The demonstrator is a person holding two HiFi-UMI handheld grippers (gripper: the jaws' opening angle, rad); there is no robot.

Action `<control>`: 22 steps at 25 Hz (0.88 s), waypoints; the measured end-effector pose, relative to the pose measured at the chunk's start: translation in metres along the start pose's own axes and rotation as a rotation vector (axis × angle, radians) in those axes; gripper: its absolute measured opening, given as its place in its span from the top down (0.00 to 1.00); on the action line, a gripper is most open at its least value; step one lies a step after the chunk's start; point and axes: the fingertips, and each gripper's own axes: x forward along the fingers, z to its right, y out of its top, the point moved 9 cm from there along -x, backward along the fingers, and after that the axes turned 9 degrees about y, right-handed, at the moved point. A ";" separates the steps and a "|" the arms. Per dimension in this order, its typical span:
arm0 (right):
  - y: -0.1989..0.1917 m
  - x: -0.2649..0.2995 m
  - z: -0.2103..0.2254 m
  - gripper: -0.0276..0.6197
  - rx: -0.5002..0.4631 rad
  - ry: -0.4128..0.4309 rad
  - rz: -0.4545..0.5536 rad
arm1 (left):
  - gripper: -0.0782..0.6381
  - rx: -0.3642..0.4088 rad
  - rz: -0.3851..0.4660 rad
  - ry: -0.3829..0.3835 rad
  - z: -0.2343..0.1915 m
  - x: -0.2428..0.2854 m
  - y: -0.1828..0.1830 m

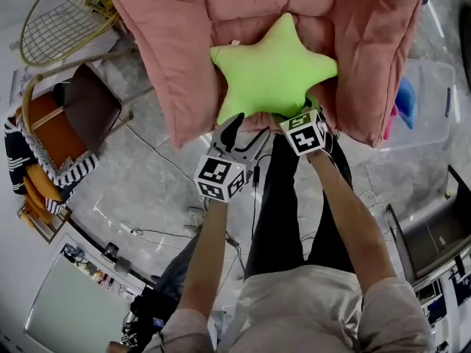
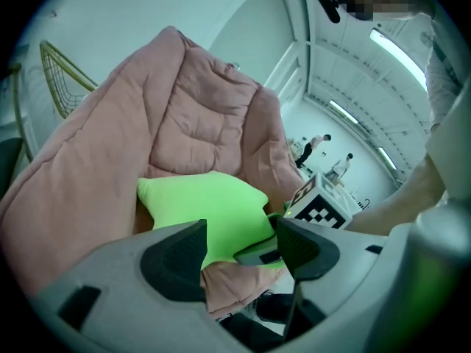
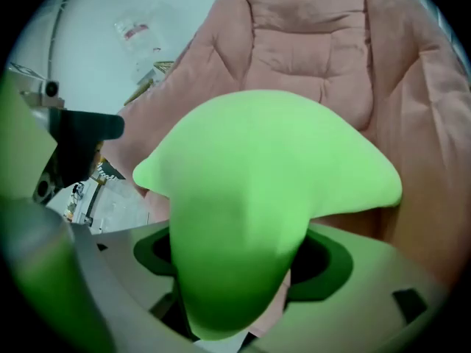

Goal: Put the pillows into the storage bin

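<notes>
A bright green star pillow (image 1: 274, 68) lies on a big pink padded chair cushion (image 1: 176, 35). My right gripper (image 1: 298, 114) is shut on the star's lower point; in the right gripper view that point (image 3: 235, 234) fills the gap between the pads of the right gripper (image 3: 235, 271). My left gripper (image 1: 243, 134) hangs just below the pillow's lower left point, open, with nothing between its jaws; the left gripper view shows the left gripper (image 2: 239, 252) ahead of the pillow (image 2: 206, 212). A clear storage bin (image 1: 441, 72) stands on the floor to the right.
A gold wire chair (image 1: 59, 20) and a brown chair with an orange cushion (image 1: 73, 112) stand at the left. Cables (image 1: 147, 234) trail over the grey floor. A grey box (image 1: 427, 234) sits at the lower right. Blue and pink items lie in the bin.
</notes>
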 end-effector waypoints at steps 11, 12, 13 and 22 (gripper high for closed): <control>0.041 -0.116 0.011 0.37 -0.400 -0.218 0.165 | 0.52 -0.063 0.039 0.001 0.003 -0.003 0.002; 0.041 -0.126 0.014 0.37 -0.405 -0.234 0.183 | 0.52 -0.063 0.038 -0.006 0.003 -0.002 0.001; 0.041 -0.136 0.018 0.37 -0.404 -0.248 0.200 | 0.52 -0.063 0.037 -0.013 0.004 -0.001 0.001; 0.026 -0.217 0.055 0.37 -0.288 -0.275 0.328 | 0.52 -0.016 0.052 -0.110 0.033 0.026 0.016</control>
